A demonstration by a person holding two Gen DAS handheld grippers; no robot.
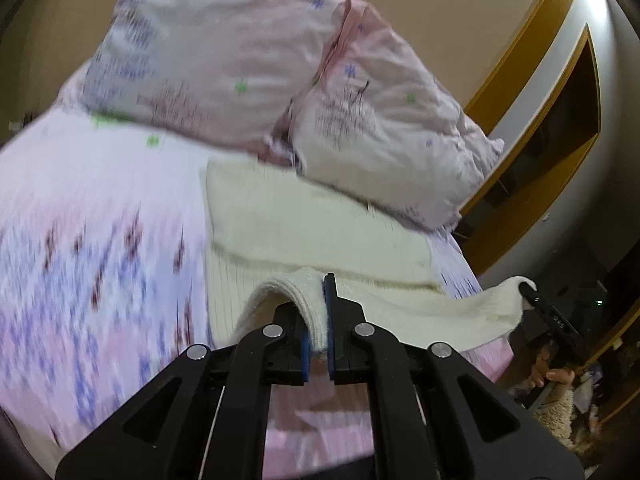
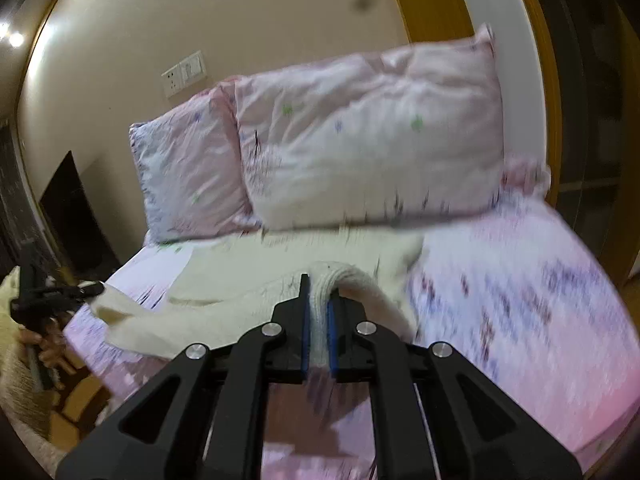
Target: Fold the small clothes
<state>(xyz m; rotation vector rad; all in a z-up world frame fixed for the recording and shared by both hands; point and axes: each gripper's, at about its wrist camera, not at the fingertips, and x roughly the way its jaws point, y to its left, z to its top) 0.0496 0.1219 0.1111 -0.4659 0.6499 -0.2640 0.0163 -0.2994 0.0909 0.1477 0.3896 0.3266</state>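
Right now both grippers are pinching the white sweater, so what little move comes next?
Probably carry the lifted edge toward the pillows to fold it over. The left gripper and right gripper each pinch the cream sweater, whose far part lies on the bed.

Bed (image 2: 520, 280): cream garment (image 2: 248, 268), two pillows (image 2: 360, 140).

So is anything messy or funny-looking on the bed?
Nothing looks broken or spilled. The cream knitted garment isn't flat: the left gripper and right gripper each pinch an edge, so it bunches and sags between them. The two pink pillows sit unevenly, one overlapping the other.
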